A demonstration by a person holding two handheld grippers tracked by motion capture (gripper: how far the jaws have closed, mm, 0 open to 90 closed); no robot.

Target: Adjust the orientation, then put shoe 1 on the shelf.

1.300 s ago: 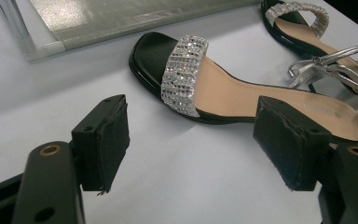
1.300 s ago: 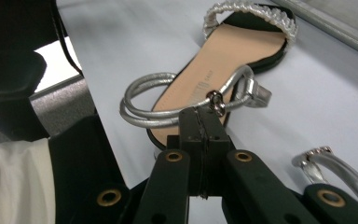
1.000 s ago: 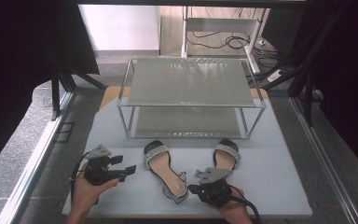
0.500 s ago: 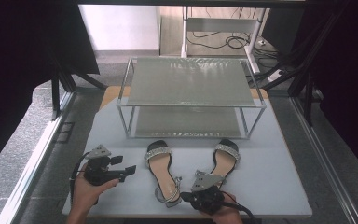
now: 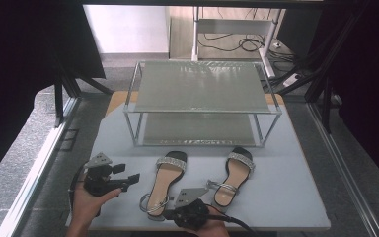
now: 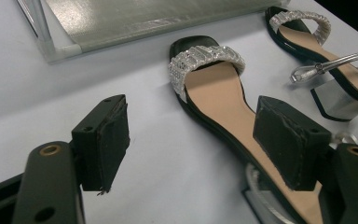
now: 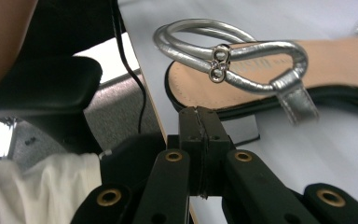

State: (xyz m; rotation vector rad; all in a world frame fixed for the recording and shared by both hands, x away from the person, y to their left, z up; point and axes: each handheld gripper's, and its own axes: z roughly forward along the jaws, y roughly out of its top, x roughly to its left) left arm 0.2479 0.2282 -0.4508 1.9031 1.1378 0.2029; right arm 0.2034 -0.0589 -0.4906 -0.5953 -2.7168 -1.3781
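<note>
Recording lab; black curtains [image 5: 24, 54], metal frame posts [image 5: 59, 98], loose floor cables [image 5: 227, 44], grey table [image 5: 286, 197]

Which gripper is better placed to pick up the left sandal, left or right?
Probably left. The left gripper is open, with the left sandal partly between its jaws. The right gripper is shut, empty, at that sandal's heel end near the table edge.

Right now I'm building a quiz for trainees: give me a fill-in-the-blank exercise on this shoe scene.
1. The left gripper has its fingers ____.
2. The right gripper has its fingers ____.
3. Two ____ lie on the table before the rack.
4. The left sandal has a ____ ankle strap.

Missing: open; shut; sandals; silver
</note>
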